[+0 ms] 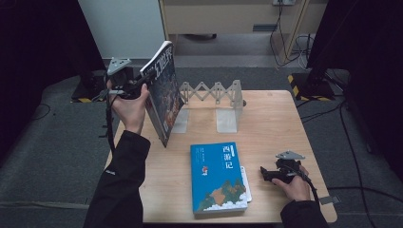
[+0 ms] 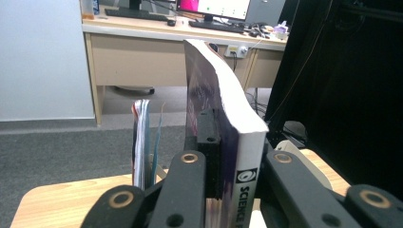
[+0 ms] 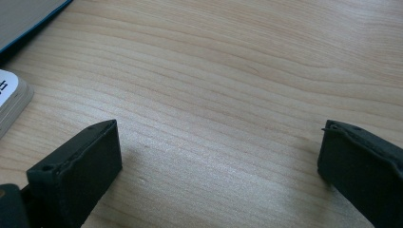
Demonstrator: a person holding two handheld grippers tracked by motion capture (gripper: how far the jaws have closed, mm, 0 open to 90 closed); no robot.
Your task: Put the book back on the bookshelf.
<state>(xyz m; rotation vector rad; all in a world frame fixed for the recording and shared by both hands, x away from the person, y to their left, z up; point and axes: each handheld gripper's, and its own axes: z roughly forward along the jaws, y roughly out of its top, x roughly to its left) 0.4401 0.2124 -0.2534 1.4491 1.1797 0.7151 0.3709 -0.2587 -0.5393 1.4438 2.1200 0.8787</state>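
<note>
Left gripper (image 1: pixel 142 78): my jaws are clamped on a thick paperback magazine (image 1: pixel 164 92), held off the bench (image 1: pixel 271 118) near its far left corner, just beside the grey bookstand (image 1: pixel 211 102). The magazine stands nearly upright, tilted. Its cover is dark with a crowded blue and orange illustration; large pale characters run along the top edge. In the left gripper view the magazine (image 2: pixel 237 142) shows a white spine with black lettering and a round logo, and the page block curves away.

Right gripper (image 1: pixel 266 173): my jaws stand wide apart, nothing between them, low over bare wood, near a blue book (image 1: pixel 216 175) lying flat.
</note>
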